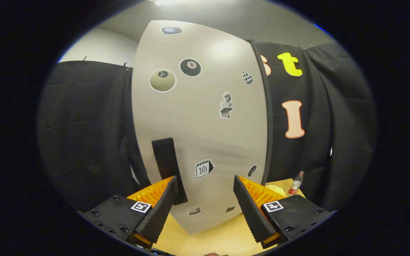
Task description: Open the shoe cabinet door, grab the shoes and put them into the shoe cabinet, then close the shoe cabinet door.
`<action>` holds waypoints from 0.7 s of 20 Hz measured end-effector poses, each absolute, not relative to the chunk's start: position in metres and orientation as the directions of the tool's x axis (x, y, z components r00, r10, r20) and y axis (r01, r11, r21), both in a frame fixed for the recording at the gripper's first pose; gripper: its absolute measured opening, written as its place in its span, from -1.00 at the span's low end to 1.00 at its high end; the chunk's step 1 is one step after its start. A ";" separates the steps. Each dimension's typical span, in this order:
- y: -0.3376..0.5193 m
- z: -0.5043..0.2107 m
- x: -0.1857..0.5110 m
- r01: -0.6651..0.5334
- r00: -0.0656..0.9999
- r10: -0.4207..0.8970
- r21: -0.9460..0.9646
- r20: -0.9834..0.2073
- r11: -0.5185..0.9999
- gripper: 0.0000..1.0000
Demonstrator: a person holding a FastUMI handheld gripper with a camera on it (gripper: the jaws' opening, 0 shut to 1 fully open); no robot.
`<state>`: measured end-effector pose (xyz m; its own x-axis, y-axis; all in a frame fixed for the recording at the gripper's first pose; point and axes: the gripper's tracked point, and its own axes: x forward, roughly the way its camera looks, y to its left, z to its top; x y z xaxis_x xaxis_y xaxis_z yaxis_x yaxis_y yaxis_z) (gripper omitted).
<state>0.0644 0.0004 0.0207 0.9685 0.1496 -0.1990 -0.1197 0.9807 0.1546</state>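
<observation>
A: From the gripper view, what is in front?

B: One shoe cabinet door (205,117), pale grey and shut, standing just ahead of the gripper (205,193). The two fingers are spread wide apart with nothing between them but the lower part of the door; neither pad touches it as far as I can tell.

A: And the handle?

B: One black vertical handle (167,167) on the door's left half. Its lower end runs down behind the tip of the left finger (155,209), so I cannot tell where it ends or whether the finger touches it.

A: How many stickers on the door?

B: I count nine. At the top, a small dark rectangular one (171,31); below it a black eight-ball (190,67), a cream-coloured ball (162,80) and a small chequered one (247,77). In the middle, a grey statue bust (226,105). Lower down, a calendar page (204,168) and a small dark oval (252,171). Two more sit near the bottom edge (193,211), too small and blurred to make out.

A: Anything beside the cabinet?

B: One bottle with a red cap (296,182) stands on the light wooden surface (219,238) to the right, beyond the right finger (253,206). Next to it a pale yellowish thing (275,188) is mostly hidden by that finger; I cannot say what it is.

A: The shoes?

B: A small reddish-brown scrap (212,254) shows at the near edge between the fingers, cut off; I cannot tell what it is.
</observation>
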 end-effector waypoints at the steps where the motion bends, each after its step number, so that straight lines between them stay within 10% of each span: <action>1: 0.004 0.022 0.062 -0.122 0.970 0.148 0.140 -0.195 0.983 0.97; 14: -0.041 0.033 0.058 -0.049 0.994 0.050 0.018 -0.099 0.999 0.96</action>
